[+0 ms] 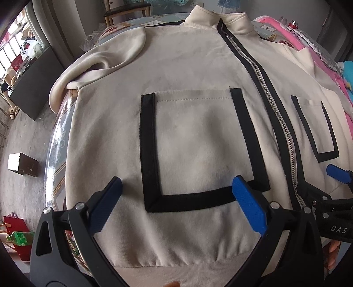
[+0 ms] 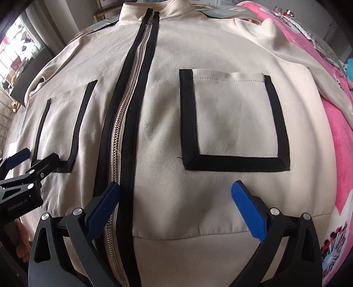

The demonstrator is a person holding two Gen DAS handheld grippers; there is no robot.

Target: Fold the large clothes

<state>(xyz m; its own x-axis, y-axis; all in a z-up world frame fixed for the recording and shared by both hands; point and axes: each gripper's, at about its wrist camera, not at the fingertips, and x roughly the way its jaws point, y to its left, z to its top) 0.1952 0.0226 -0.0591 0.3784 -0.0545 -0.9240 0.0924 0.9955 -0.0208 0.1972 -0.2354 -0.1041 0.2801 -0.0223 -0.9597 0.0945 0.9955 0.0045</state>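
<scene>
A cream zip-up jacket (image 1: 194,66) with black trim lies flat, front up, collar far from me; it fills the right wrist view too (image 2: 161,123). Its zipper (image 1: 271,106) is closed and runs down the middle (image 2: 130,106). My left gripper (image 1: 176,198) is open, hovering over the hem below the black-edged left pocket (image 1: 198,141). My right gripper (image 2: 176,203) is open over the hem below the other pocket (image 2: 236,117), its left finger beside the zipper. Each gripper shows in the other's view, the right one (image 1: 339,176) and the left one (image 2: 33,161).
The jacket lies on a patterned table (image 1: 59,136) whose left edge drops to a grey floor with a small box (image 1: 22,163). A pink blanket (image 2: 344,123) lies along the right side. A chair (image 1: 125,13) stands beyond the collar.
</scene>
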